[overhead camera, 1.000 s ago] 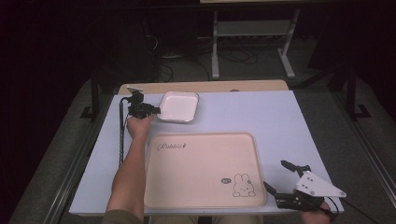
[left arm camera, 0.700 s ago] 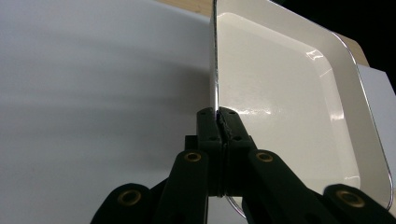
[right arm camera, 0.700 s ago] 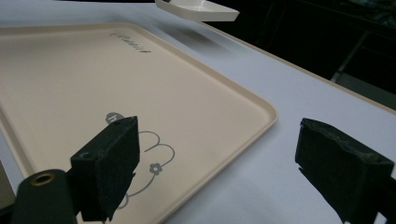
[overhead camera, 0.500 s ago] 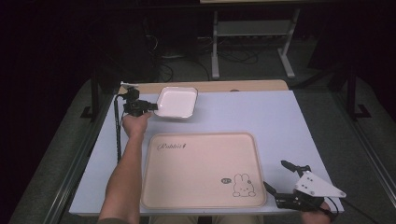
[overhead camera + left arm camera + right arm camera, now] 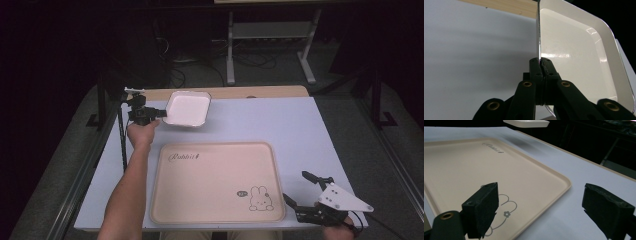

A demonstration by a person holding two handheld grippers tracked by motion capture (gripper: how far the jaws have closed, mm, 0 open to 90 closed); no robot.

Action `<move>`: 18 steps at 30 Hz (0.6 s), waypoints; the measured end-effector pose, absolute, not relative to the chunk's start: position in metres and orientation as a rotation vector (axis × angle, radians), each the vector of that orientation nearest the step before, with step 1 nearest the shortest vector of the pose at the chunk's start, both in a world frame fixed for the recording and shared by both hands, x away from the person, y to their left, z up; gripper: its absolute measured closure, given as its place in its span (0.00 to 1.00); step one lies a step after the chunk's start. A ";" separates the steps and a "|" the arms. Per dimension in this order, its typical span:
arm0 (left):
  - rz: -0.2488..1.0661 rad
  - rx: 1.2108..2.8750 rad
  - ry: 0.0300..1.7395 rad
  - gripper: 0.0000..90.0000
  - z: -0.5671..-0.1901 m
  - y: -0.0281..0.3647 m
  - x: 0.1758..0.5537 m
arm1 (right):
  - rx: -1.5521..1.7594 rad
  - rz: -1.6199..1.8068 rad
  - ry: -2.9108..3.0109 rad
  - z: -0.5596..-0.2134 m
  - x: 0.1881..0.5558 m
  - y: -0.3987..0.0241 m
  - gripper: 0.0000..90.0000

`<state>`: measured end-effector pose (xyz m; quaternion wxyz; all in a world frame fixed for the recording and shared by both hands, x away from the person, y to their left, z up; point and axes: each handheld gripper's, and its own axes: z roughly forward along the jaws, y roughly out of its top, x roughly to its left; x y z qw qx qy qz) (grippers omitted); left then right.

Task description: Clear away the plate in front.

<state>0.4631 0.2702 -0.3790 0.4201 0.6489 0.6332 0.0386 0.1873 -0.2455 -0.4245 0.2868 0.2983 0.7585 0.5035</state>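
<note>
In the left gripper view, the left tool [image 5: 540, 65] pinches the white dish's [image 5: 579, 50] rim; right tool [image 5: 539, 212] gapes empty.

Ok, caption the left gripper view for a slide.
Left tool clamps the rim of a white dish above the pale table.

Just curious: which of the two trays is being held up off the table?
The small white tray, clamped at its rim by the left hand-held gripper; the big beige rabbit tray lies flat.
</note>
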 end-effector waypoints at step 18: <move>0.109 1.643 1.531 0.99 -0.360 0.273 0.447 | 0.801 1.349 2.025 -0.424 0.187 -0.246 0.14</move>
